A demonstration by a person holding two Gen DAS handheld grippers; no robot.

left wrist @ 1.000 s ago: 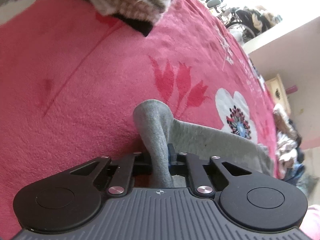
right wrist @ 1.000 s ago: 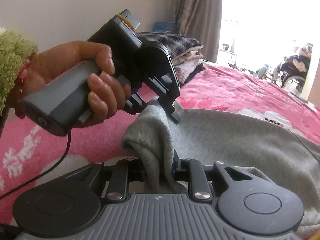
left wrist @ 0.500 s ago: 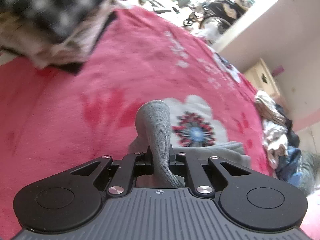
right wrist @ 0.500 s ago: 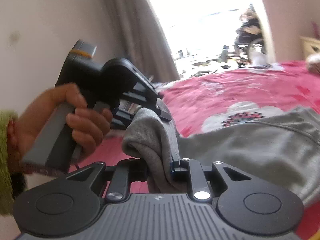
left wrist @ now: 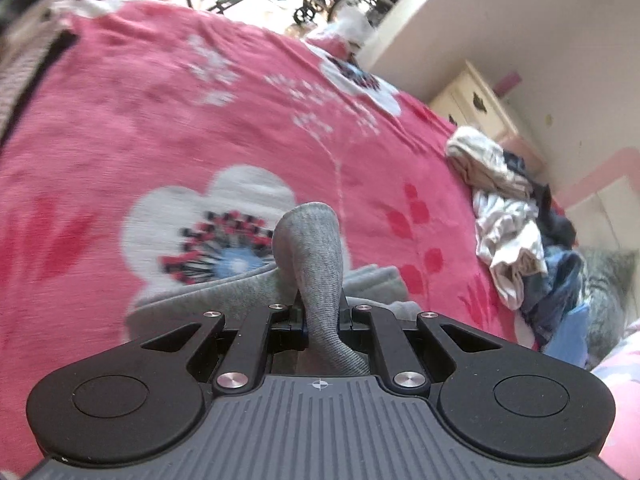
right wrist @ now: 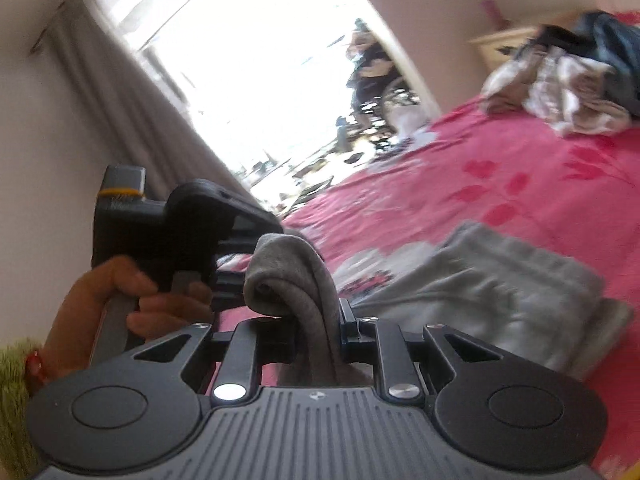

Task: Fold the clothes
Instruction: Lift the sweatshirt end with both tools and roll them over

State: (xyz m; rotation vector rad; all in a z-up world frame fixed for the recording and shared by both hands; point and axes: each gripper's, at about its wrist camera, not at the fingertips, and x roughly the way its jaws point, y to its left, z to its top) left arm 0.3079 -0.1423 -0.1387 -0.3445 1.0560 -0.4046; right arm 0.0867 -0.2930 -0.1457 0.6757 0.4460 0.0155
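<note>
Left gripper (left wrist: 320,316): jaws pinched tight on a raised fold of the grey garment (left wrist: 316,264)
Right gripper (right wrist: 318,332): jaws have just been closing, clamped on a thick roll of the same garment
Garment body: trails past the right fingertips onto the pink floral blanket (right wrist: 520,184)
Left hand (right wrist: 132,304): left of the right fingers, gripping its handle
Loose clothes heap (left wrist: 516,236): well right of the left fingers
</note>
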